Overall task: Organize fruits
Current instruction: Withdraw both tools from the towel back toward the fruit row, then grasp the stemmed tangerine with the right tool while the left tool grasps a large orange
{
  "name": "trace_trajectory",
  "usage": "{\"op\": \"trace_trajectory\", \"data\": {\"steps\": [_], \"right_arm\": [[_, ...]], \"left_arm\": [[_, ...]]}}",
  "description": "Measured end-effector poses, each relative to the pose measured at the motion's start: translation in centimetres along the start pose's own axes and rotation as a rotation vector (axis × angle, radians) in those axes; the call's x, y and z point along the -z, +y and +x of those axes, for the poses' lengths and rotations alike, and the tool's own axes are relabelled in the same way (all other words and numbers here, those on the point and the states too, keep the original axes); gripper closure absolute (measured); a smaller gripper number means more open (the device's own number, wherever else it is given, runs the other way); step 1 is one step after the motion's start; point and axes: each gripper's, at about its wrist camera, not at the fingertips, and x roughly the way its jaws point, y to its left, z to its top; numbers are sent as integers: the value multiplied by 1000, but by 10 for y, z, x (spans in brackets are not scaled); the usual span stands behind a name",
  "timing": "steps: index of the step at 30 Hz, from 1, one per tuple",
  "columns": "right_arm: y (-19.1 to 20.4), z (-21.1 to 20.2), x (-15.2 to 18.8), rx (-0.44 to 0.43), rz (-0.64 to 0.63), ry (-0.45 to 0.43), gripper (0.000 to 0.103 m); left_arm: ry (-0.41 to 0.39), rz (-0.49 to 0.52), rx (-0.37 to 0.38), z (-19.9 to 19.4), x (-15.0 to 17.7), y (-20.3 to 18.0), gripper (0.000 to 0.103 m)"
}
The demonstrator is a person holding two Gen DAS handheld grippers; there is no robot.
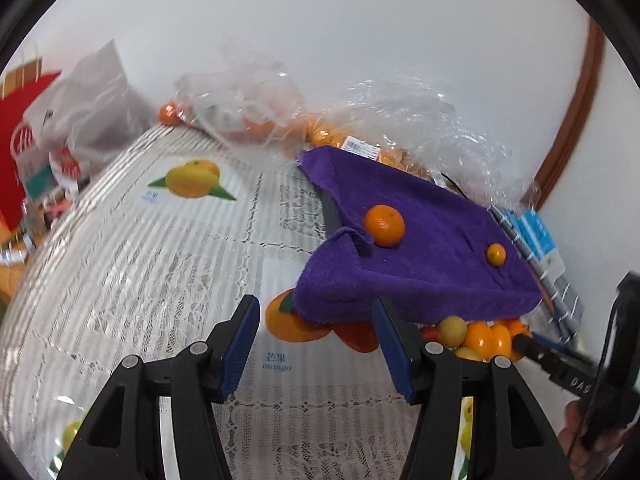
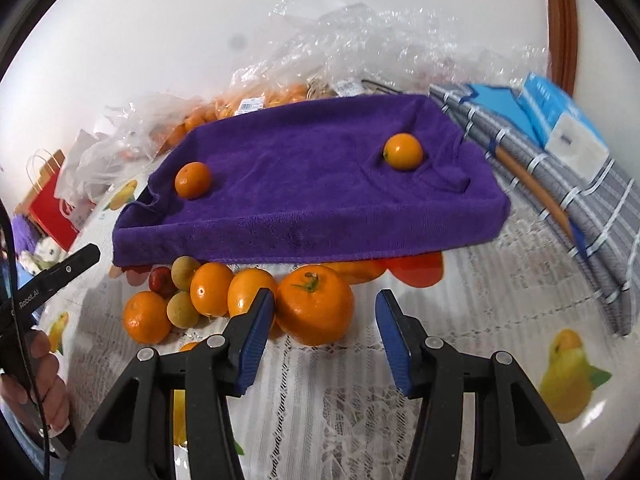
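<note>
A purple towel (image 2: pixel 312 184) covers a raised tray; two small oranges lie on it, one at the left (image 2: pixel 193 180) and one at the right (image 2: pixel 403 151). In the left wrist view the towel (image 1: pixel 420 248) carries the same oranges (image 1: pixel 384 226) (image 1: pixel 495 255). A pile of fruit sits on the table in front of the towel: a large tangerine (image 2: pixel 315 308), several smaller oranges (image 2: pixel 211 289), two tan round fruits (image 2: pixel 183 310) and a red one (image 2: pixel 161 281). My right gripper (image 2: pixel 325 334) is open, just before the tangerine. My left gripper (image 1: pixel 316 344) is open and empty, left of the pile (image 1: pixel 480 338).
A lace tablecloth with printed mangoes (image 1: pixel 192 178) covers the table. Clear plastic bags of oranges (image 2: pixel 256 100) lie behind the towel. A striped grey cloth (image 2: pixel 560 184) and blue boxes (image 2: pixel 560 120) lie to the right. A red paper bag (image 1: pixel 16 148) stands far left.
</note>
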Motion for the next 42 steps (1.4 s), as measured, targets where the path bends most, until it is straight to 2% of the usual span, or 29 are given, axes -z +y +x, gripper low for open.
{"op": "trace_trajectory", "data": {"steps": [3, 5, 6, 8, 13, 17, 20, 23, 27, 29, 33, 37, 39, 42], "right_arm": [[-6, 4, -1, -32, 43, -5, 51], [-11, 5, -1, -72, 76, -4, 61], [-14, 6, -1, -102, 91, 1, 61], [-16, 4, 0, -109, 102, 4, 61], [-20, -13, 6, -46, 74, -19, 62], [-23, -27, 15, 15, 27, -31, 61], [-23, -24, 24, 30, 8, -1, 59], [-21, -21, 27, 54, -4, -10, 59], [-25, -9, 26, 60, 26, 13, 59], [-25, -10, 25, 73, 17, -11, 61], [-21, -17, 28, 91, -8, -47, 61], [-26, -27, 32, 77, 19, -86, 61], [-31, -31, 32, 70, 40, -98, 61], [-38, -35, 33, 66, 78, -119, 61]], "left_arm": [[11, -39, 35, 1, -1, 5, 46], [16, -42, 33, 2, -1, 5, 46], [20, -40, 30, 3, 0, 5, 46], [26, -31, 31, 4, 1, 3, 46], [29, 8, 14, 6, 3, -5, 46], [25, 16, 29, 3, 2, -7, 46], [29, 17, 30, 5, 2, -7, 45], [35, 13, 41, 5, 2, -7, 45], [55, 19, 55, 8, 4, -8, 45], [79, 30, 83, 11, 5, -11, 45], [139, 83, 210, 12, 12, -24, 45], [180, 198, 266, 13, 24, -48, 45], [198, 240, 277, 13, 30, -57, 44], [213, 295, 225, 17, 37, -71, 45]]}}
